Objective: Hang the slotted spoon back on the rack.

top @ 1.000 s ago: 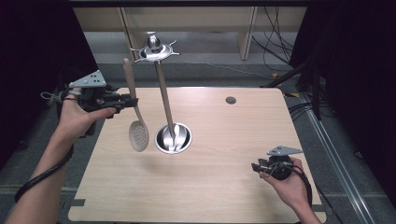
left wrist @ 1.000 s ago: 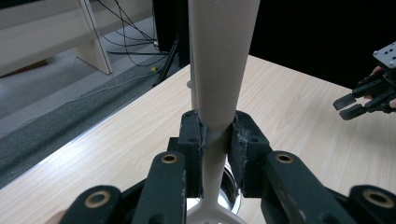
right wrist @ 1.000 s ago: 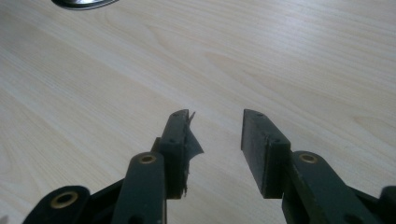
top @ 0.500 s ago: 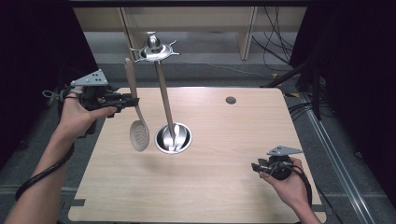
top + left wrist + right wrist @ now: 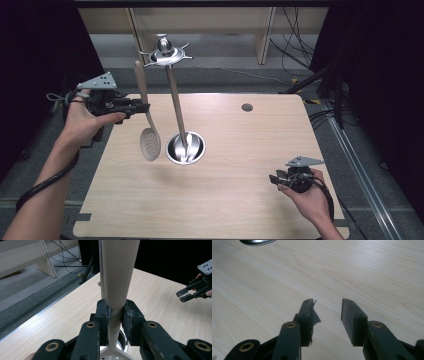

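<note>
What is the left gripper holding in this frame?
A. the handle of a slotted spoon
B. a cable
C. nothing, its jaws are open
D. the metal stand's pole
A: the left gripper is clamped on the pale handle of the slotted spoon, which hangs bowl-down above the table, left of the metal stand.

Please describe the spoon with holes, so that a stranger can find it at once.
Start at the wooden table and find the metal stand near its middle. Left of it, the left gripper holds a beige slotted spoon upright by its handle, perforated bowl hanging down above the tabletop.
</note>
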### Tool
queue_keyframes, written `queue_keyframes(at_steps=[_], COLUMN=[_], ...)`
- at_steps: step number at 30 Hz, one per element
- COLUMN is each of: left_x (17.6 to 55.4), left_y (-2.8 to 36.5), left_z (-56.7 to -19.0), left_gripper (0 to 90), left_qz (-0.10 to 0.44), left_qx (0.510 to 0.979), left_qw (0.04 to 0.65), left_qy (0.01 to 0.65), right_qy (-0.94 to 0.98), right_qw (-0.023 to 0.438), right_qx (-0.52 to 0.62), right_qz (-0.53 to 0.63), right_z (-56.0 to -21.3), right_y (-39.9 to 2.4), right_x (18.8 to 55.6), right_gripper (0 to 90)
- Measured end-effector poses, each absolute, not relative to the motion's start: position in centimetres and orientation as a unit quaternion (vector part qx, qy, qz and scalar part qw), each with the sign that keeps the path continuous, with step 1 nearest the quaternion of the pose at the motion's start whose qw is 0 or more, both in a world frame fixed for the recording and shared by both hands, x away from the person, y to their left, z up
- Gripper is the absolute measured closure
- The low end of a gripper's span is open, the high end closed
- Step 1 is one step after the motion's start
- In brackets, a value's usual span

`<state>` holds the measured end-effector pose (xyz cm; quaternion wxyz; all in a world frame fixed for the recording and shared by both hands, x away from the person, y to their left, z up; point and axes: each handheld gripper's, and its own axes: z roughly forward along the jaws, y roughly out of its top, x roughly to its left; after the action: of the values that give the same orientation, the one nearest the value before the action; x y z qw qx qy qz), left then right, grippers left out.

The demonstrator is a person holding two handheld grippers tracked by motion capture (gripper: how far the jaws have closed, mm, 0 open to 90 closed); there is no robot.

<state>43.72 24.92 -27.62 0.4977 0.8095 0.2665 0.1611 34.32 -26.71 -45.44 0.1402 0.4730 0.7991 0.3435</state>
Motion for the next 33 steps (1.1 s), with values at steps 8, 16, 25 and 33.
queue_keyframes(at_steps=[8,16,25,33], left_x=[44.0,44.4,44.8,45.3], left_y=[24.5,24.2,24.2,23.8], left_z=[-27.6,-27.7,-27.6,-27.7], left_gripper=[75.0,75.0,74.9,74.9], left_qz=[0.151,0.145,0.144,0.140], left_qx=[0.816,0.820,0.819,0.823], left_qw=[0.495,0.491,0.492,0.488], left_qy=[0.258,0.258,0.258,0.256], right_qy=[0.799,0.799,0.800,0.802], right_qw=[0.140,0.140,0.141,0.149], right_qx=[0.473,0.473,0.472,0.464], right_qz=[0.344,0.343,0.343,0.345], right_z=[-45.4,-45.4,-45.5,-45.6], right_y=[-26.7,-26.7,-26.7,-26.8], right_x=[34.3,34.3,34.3,34.4], right_gripper=[62.7,62.7,62.7,62.7])
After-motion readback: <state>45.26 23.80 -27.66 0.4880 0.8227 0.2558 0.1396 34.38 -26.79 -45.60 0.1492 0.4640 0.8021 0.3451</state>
